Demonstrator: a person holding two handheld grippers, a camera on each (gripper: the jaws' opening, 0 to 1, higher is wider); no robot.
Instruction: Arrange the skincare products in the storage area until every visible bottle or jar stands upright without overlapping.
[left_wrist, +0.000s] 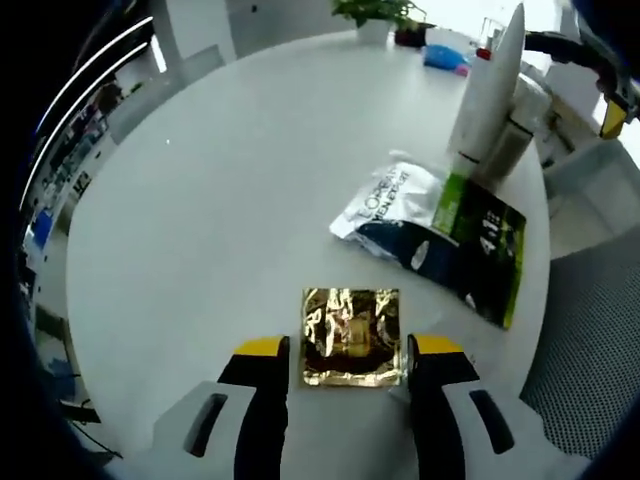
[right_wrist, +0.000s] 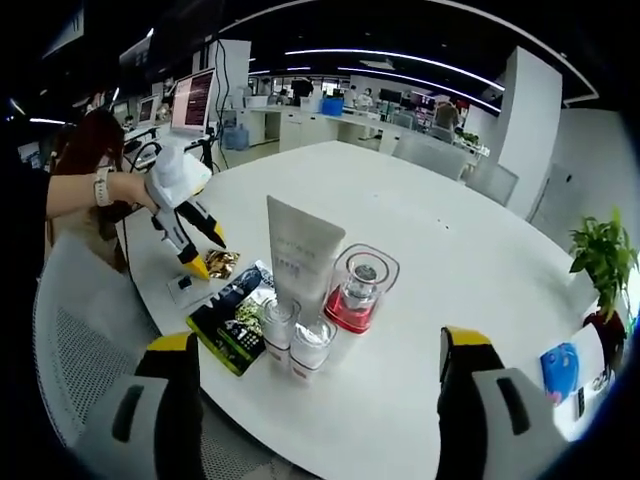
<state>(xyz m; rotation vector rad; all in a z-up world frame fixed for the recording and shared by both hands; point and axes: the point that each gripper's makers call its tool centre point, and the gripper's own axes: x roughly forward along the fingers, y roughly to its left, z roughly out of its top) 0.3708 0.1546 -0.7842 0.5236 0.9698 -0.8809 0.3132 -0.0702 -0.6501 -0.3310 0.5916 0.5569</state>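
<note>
Honestly, with the left gripper (left_wrist: 347, 352) fingers wide around the gold sachet (left_wrist: 351, 336), I'd close slowly, keeping it flat on the worktop (left_wrist: 200, 220).

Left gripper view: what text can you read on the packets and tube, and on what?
"L'OREAL MEN EXPERT" on the white end of the sachet.
Large white characters on the sachet's dark, green-edged end: too blurred to read.
Gold packet between the left gripper jaws: print too crinkled and shiny to read.
White tube: faint small lines in the right gripper view, too small to read.
</note>
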